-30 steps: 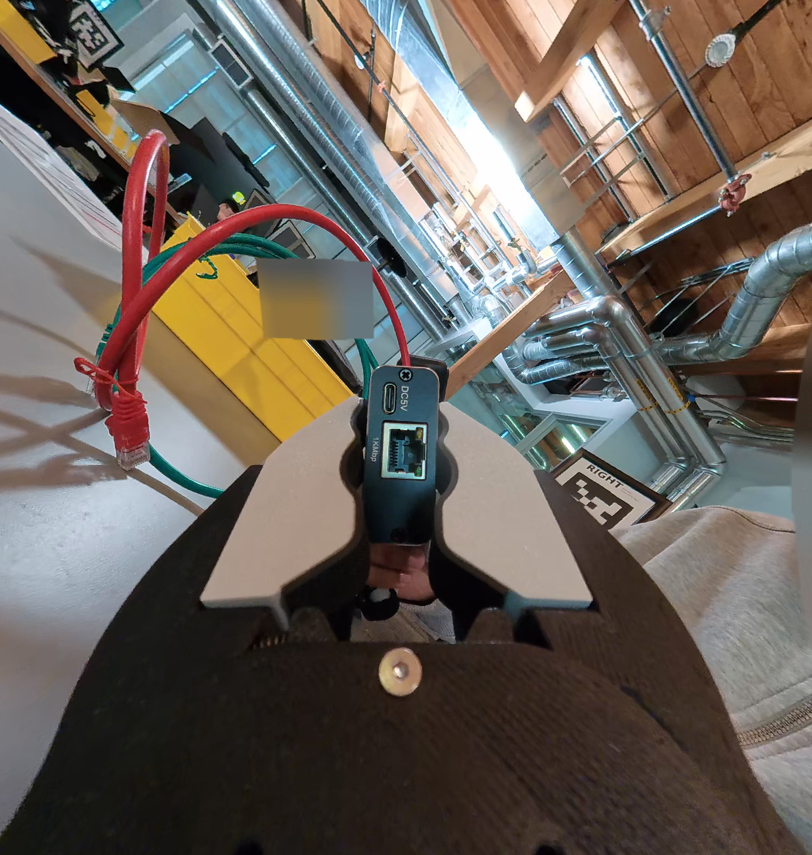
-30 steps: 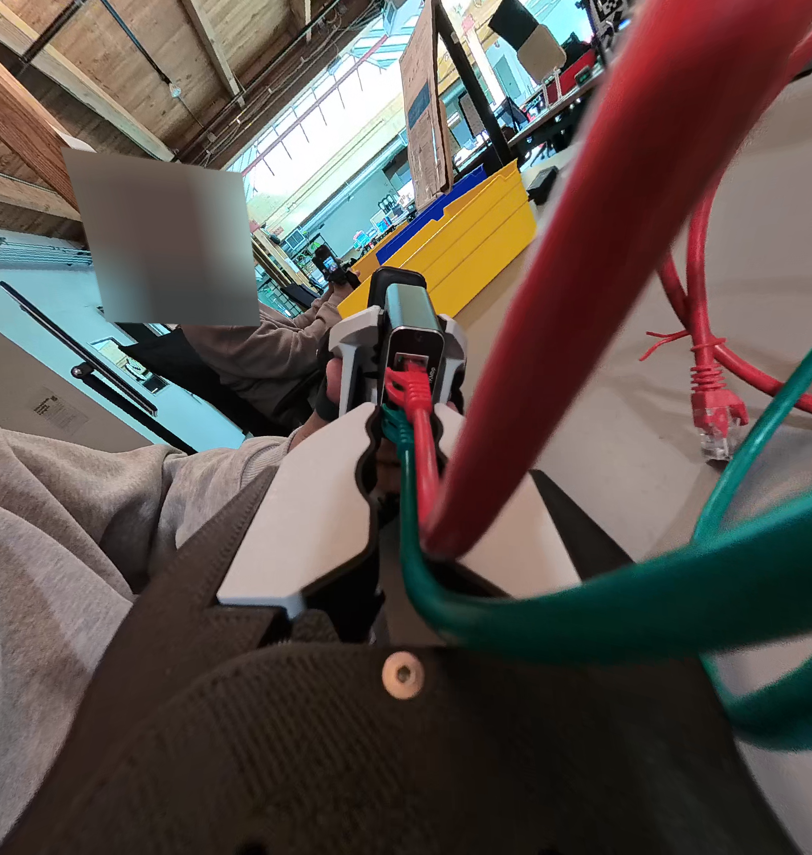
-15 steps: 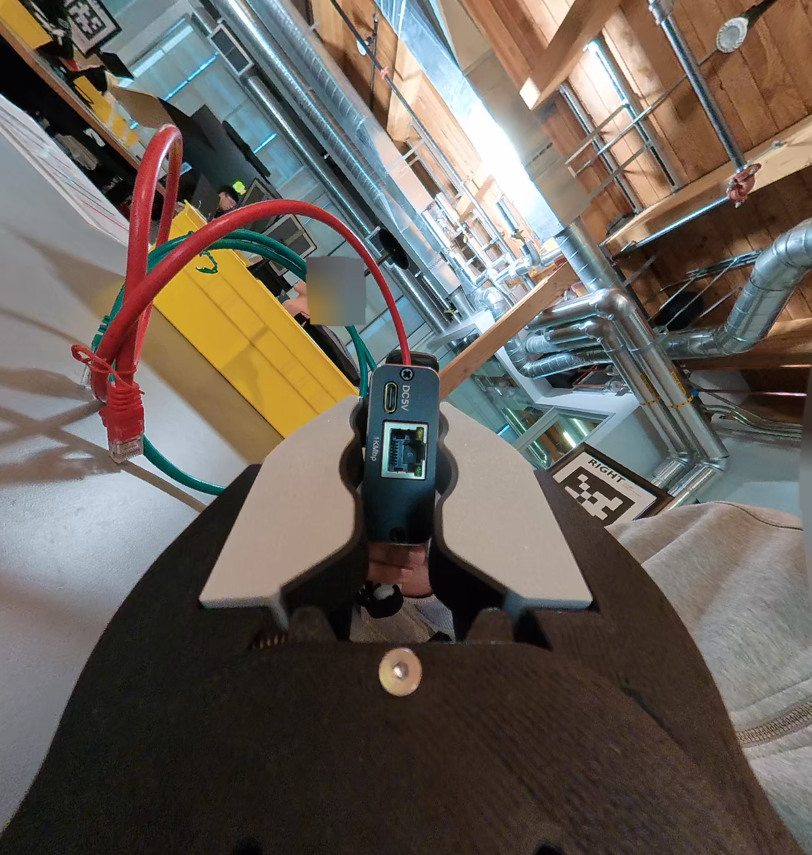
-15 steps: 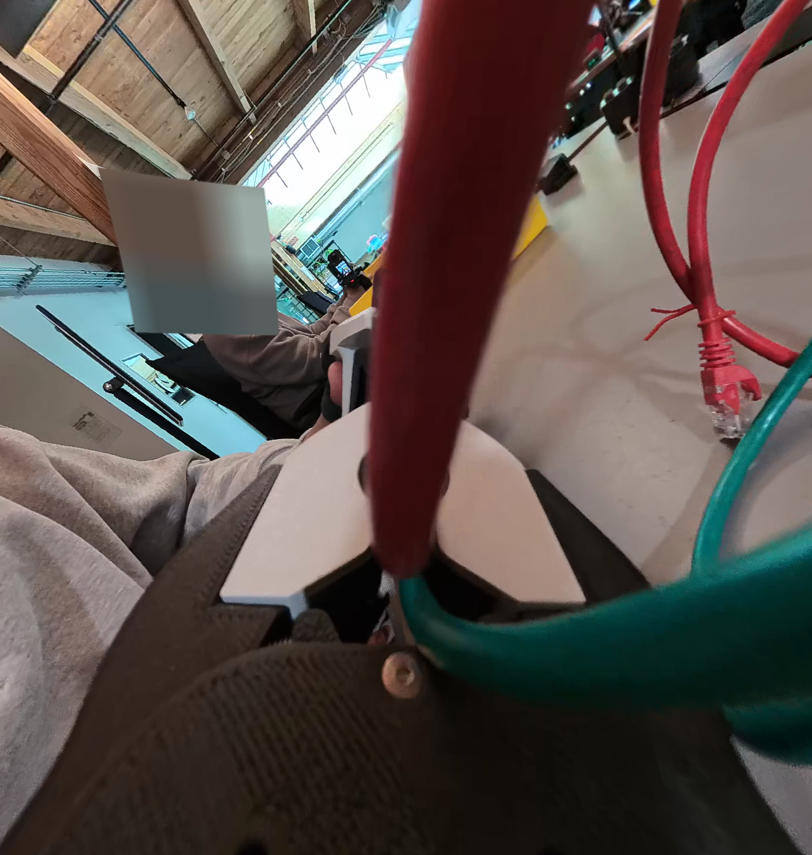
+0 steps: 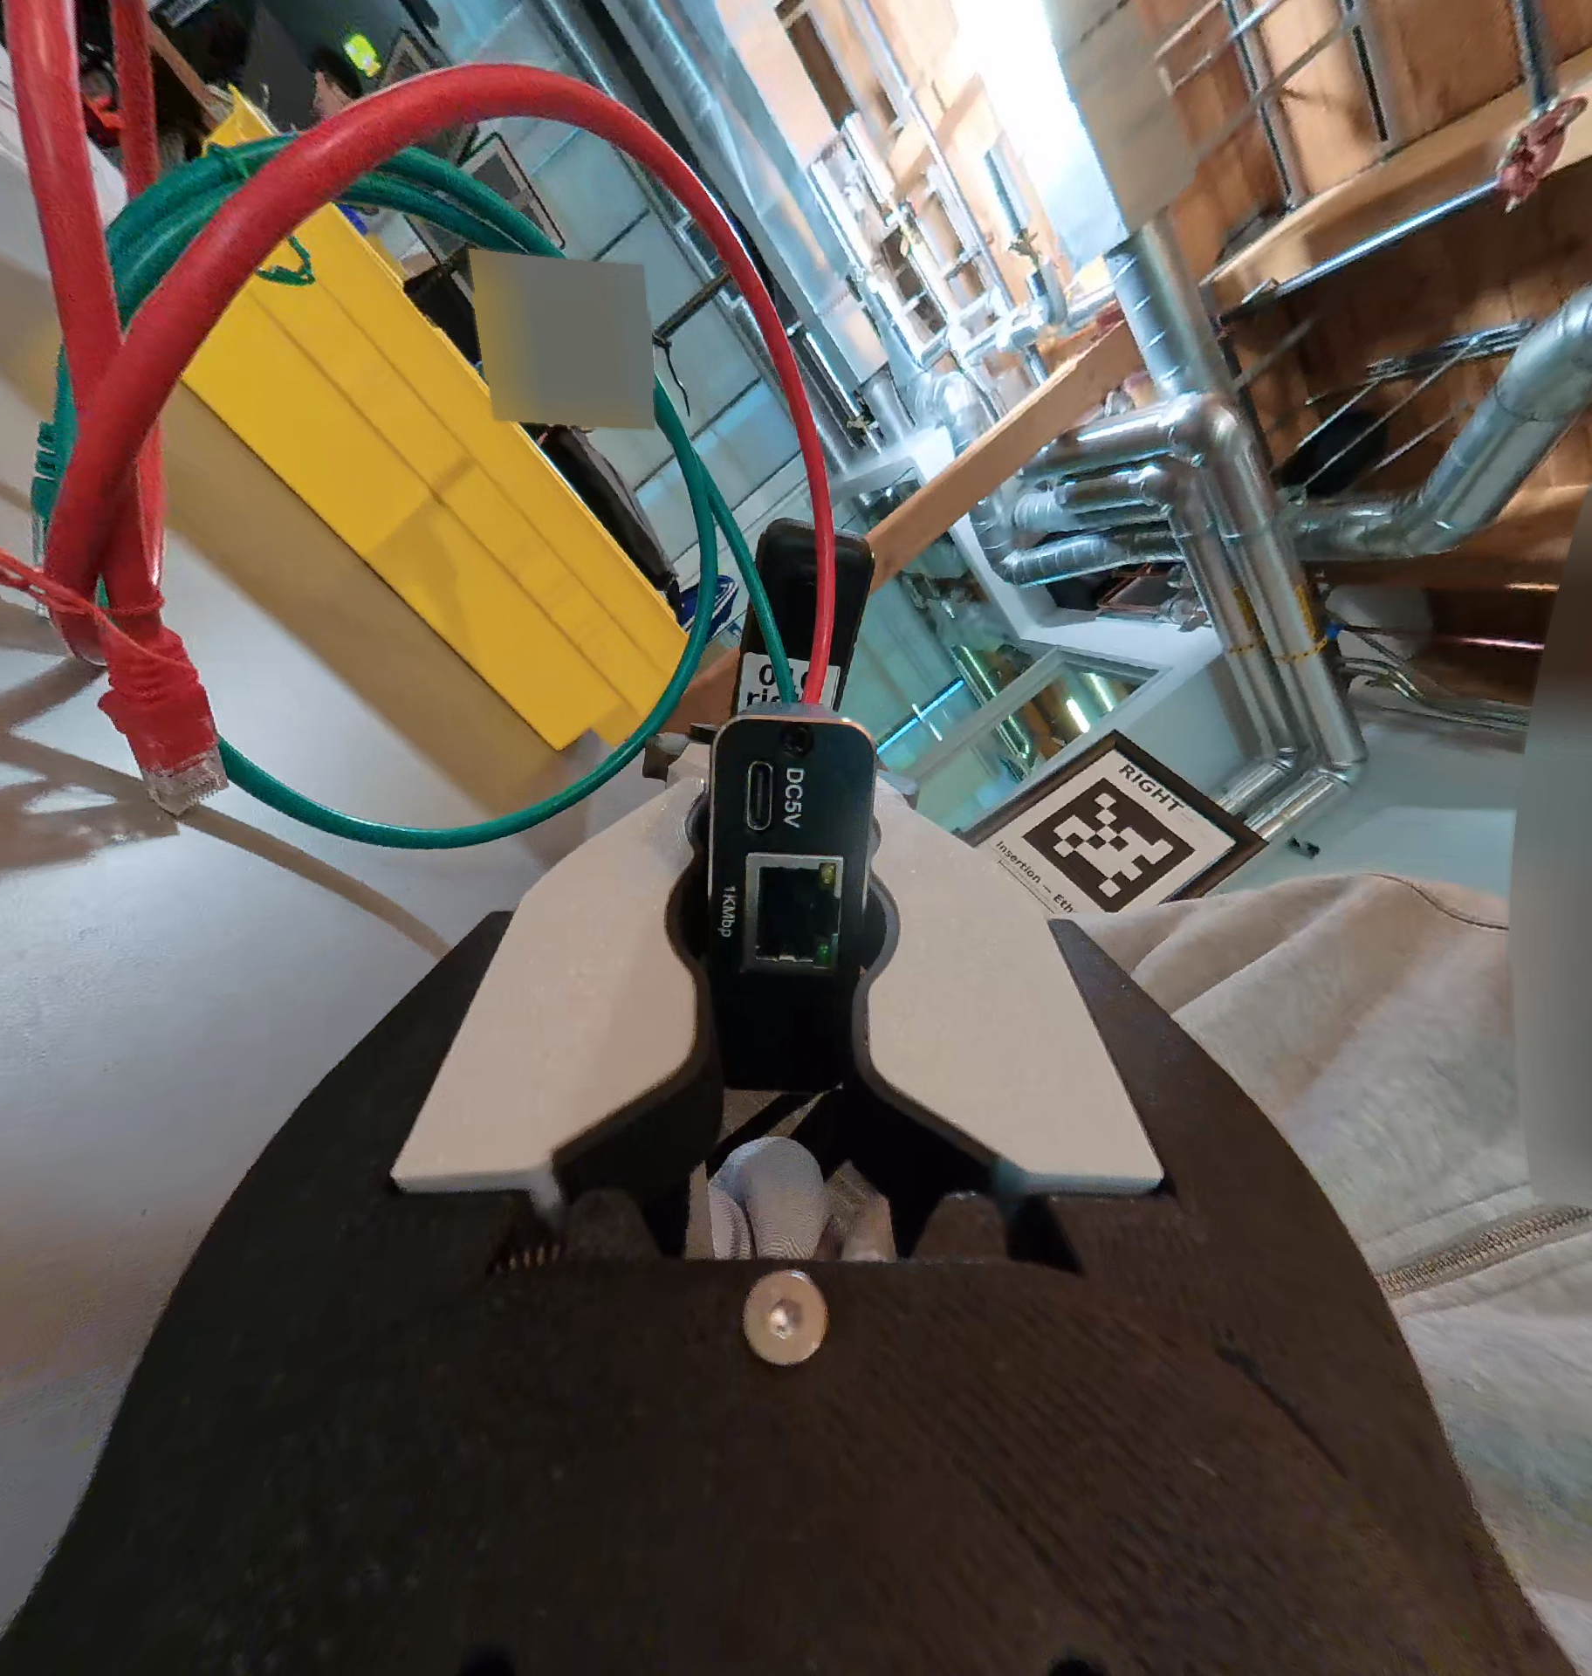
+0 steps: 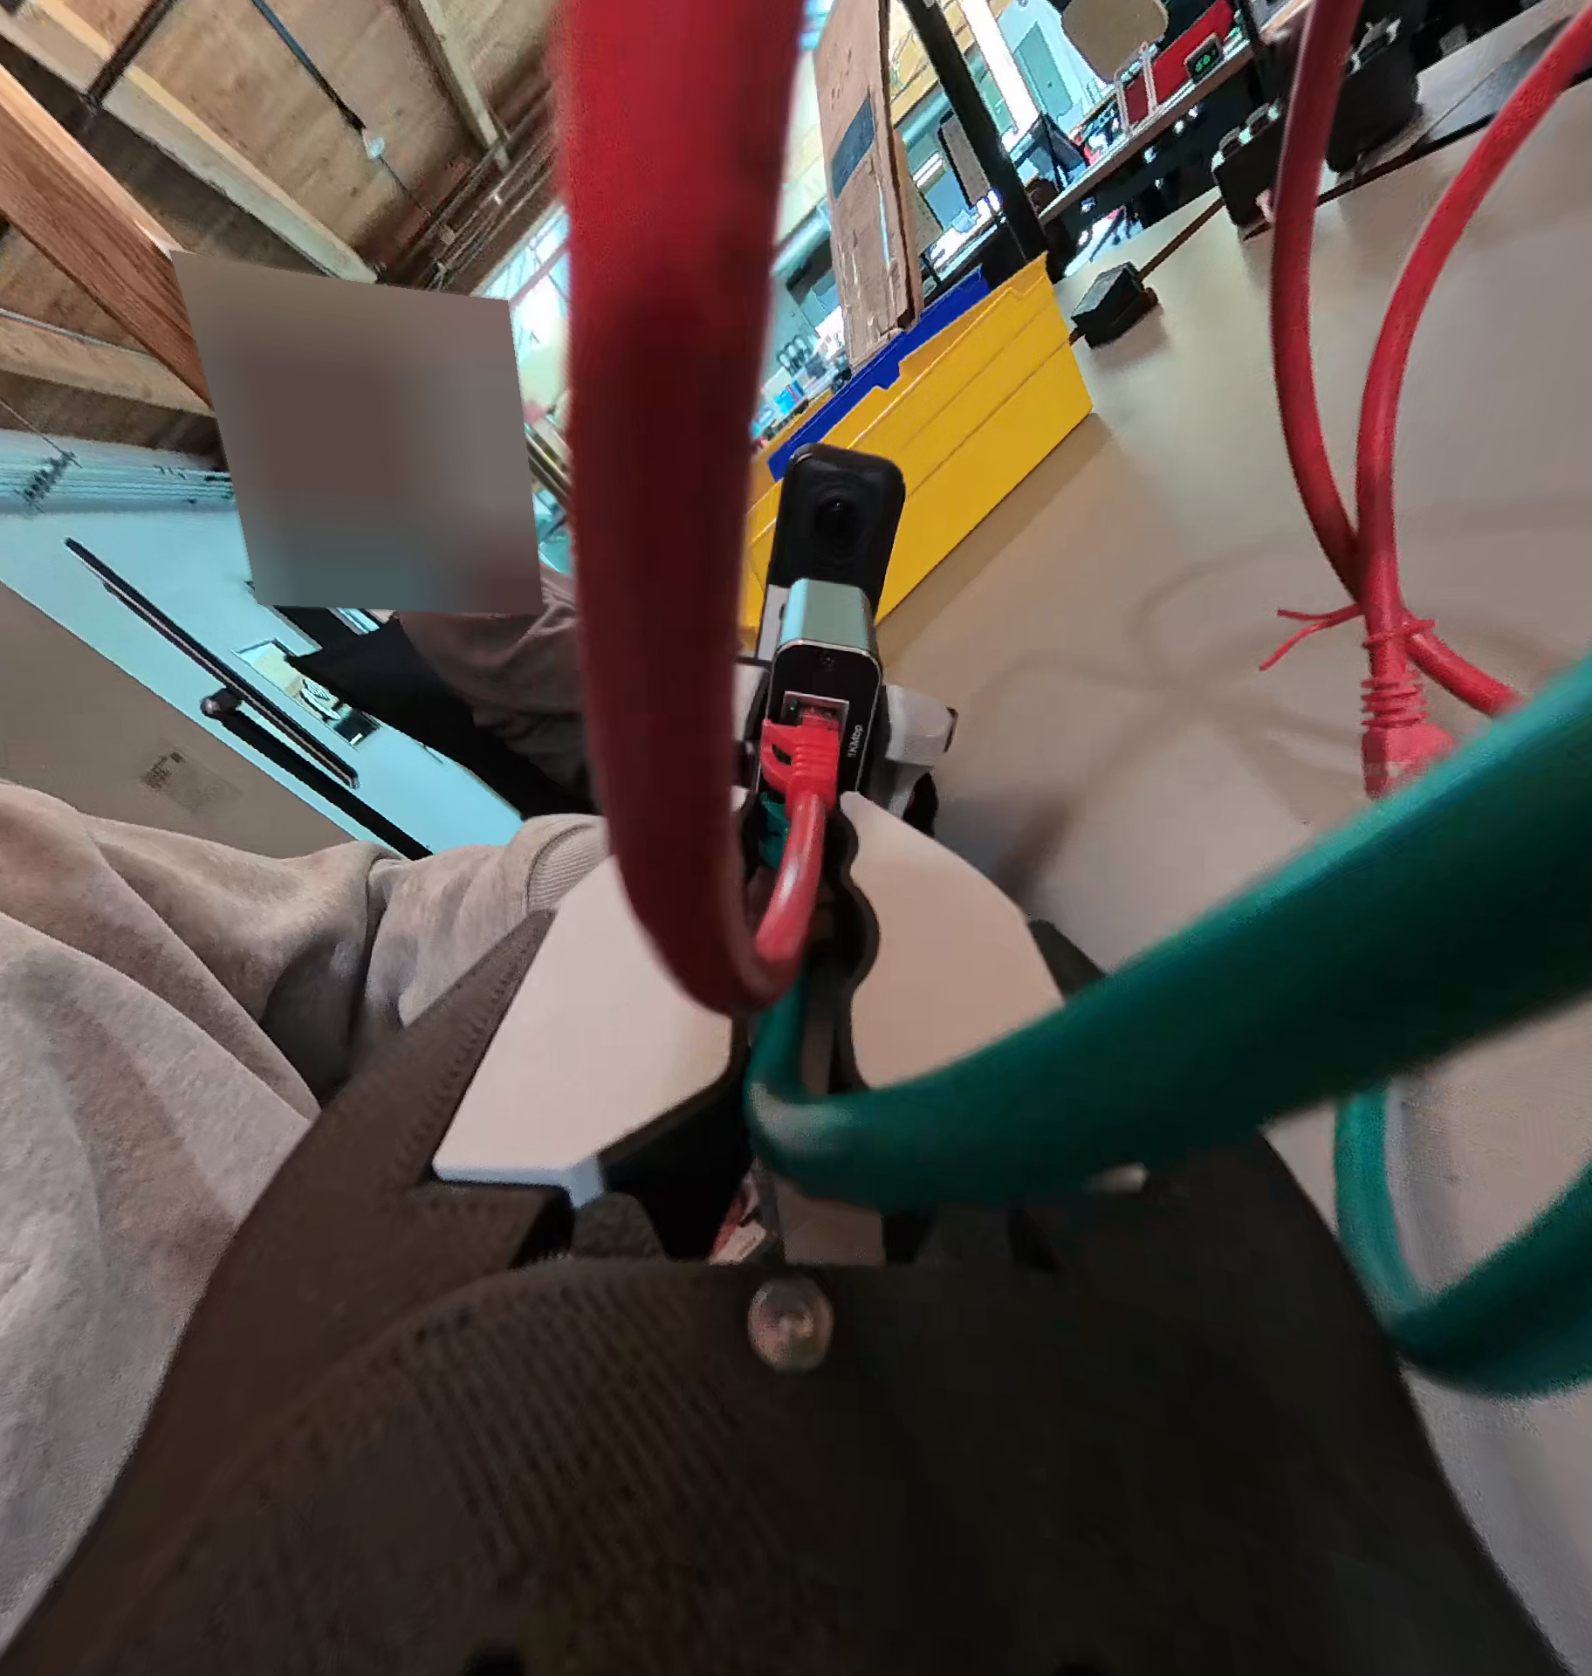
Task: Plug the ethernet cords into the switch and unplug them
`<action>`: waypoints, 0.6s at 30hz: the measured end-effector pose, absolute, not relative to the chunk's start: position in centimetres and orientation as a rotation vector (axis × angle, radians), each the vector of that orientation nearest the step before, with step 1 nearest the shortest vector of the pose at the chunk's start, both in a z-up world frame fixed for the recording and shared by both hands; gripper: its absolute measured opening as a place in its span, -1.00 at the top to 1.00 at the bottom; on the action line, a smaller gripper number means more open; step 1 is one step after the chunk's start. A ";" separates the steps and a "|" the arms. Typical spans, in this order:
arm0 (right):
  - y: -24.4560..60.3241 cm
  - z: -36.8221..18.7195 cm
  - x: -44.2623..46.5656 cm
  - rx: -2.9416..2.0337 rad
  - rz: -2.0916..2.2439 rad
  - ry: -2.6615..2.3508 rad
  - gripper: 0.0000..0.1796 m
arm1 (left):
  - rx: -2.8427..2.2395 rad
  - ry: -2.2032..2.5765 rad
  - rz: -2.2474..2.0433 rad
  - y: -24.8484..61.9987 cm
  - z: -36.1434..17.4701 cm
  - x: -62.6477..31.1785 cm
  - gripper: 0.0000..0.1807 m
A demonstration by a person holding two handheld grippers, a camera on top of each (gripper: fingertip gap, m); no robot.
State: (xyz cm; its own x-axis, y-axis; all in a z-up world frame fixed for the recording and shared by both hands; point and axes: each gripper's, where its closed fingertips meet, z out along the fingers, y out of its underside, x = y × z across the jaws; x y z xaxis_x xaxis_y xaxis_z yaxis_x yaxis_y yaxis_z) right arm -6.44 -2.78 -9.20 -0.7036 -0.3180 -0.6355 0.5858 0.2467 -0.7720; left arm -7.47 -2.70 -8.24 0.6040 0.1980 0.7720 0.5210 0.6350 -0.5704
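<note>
My left gripper is shut on a small black switch, held upright off the table. The port on its near face is empty. A red cord and a green cord loop up from behind its far end. In the right wrist view my right gripper is shut on both cords just behind their plugs. The red plug has its tip in the switch's port. The green plug sits just below it, mostly hidden. The red cord's other plug lies loose on the table.
A yellow bin stands on the pale table behind the cords. A framed black-and-white marker board leans at the right. A person's grey sleeve is close on the right. Thick cord loops cross the right wrist view.
The red cord loop that hid the switch in the right wrist view has swung left, so the red plug shows at the port again. Both grippers keep their hold.
</note>
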 end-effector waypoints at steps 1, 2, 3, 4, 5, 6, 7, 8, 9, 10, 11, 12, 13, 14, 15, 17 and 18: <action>-2.8 -9.1 -6.5 0.241 -1.556 1.787 0.87 | -0.892 -0.930 -0.228 -2.6 -8.2 -7.4 0.72; -2.7 -9.1 -6.5 0.237 -1.561 1.791 0.84 | -0.894 -0.930 -0.240 -2.6 -8.3 -7.4 0.72; -2.7 -9.1 -6.5 0.235 -1.565 1.798 0.84 | -0.898 -0.930 -0.245 -2.6 -8.4 -7.4 0.72; -2.7 -9.2 -6.5 0.233 -1.567 1.807 0.85 | -0.903 -0.932 -0.247 -2.6 -8.5 -7.4 0.72; -2.7 -9.3 -6.5 0.232 -1.569 1.814 0.84 | -0.908 -0.931 -0.248 -2.6 -8.5 -7.4 0.71; -2.7 -9.3 -6.5 0.229 -1.571 1.814 0.85 | -0.913 -0.928 -0.247 -2.5 -8.5 -7.3 0.71; -2.7 -9.2 -6.5 0.224 -1.577 1.811 0.84 | -0.918 -0.924 -0.245 -2.5 -8.4 -7.3 0.71; -2.7 -9.2 -6.6 0.218 -1.584 1.811 0.85 | -0.920 -0.921 -0.240 -2.5 -8.4 -7.3 0.71; -2.7 -9.1 -6.6 0.213 -1.590 1.813 0.85 | -0.920 -0.919 -0.239 -2.5 -8.4 -7.3 0.71; -2.7 -9.1 -6.6 0.208 -1.599 1.818 0.84 | -0.916 -0.916 -0.242 -2.5 -8.3 -7.3 0.71; -2.8 -9.0 -6.6 0.201 -1.610 1.827 0.85 | -0.912 -0.913 -0.243 -2.5 -8.3 -7.3 0.72; -2.8 -9.0 -6.6 0.194 -1.620 1.840 0.84 | -0.909 -0.913 -0.238 -2.6 -8.3 -7.3 0.72; -2.9 -9.0 -6.6 0.190 -1.626 1.852 0.84 | -0.908 -0.912 -0.232 -2.7 -8.3 -7.3 0.72; -2.9 -9.0 -6.5 0.190 -1.629 1.854 0.84 | -0.909 -0.913 -0.228 -2.7 -8.3 -7.3 0.72; -2.9 -9.0 -6.6 0.198 -1.628 1.850 0.84 | -0.911 -0.917 -0.219 -2.7 -8.3 -7.3 0.72; -2.9 -9.1 -6.6 0.217 -1.621 1.837 0.84 | -0.920 -0.925 -0.194 -2.7 -8.3 -7.4 0.72; -2.9 -9.1 -6.6 0.221 -1.619 1.840 0.83 | -0.925 -0.929 -0.179 -2.8 -8.3 -7.4 0.72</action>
